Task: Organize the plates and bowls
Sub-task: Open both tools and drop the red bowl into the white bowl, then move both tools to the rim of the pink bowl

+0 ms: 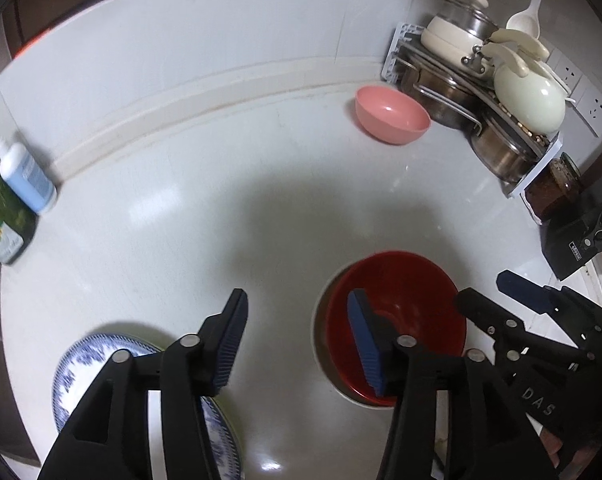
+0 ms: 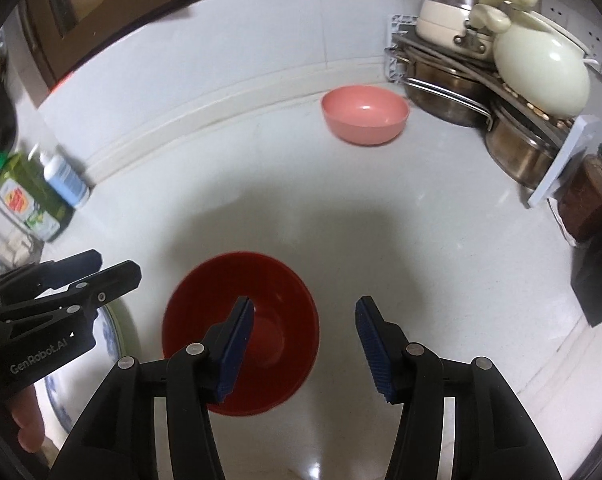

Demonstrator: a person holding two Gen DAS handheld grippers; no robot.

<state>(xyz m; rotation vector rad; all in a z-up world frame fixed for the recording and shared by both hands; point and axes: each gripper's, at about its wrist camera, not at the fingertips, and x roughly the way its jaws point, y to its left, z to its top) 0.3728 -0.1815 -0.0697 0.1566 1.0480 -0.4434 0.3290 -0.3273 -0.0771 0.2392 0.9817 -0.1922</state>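
Observation:
A red bowl (image 1: pixel 417 304) (image 2: pixel 269 280) stands upright on the white counter (image 1: pixel 221 216), close in front of both grippers. My left gripper (image 1: pixel 297 320) is open and empty, its right finger hanging over the bowl's left side. A blue-and-white patterned plate (image 1: pixel 77 372) (image 2: pixel 115 332) lies flat under its left finger. My right gripper (image 2: pixel 305 320) is open and empty too, its left finger above the inside of the red bowl. Each gripper shows in the other's view (image 1: pixel 489 292) (image 2: pixel 119 264). A pink bowl (image 1: pixel 391 114) (image 2: pixel 365 114) sits upright far back by the wall.
A rack of steel pots (image 1: pixel 461 92) (image 2: pixel 481 92) and cream cookware fills the back right corner. A dark jar (image 2: pixel 593 196) and a black knife block (image 1: pixel 577 236) stand along the right. Soap bottles (image 1: pixel 25 176) (image 2: pixel 41 192) stand at the left edge.

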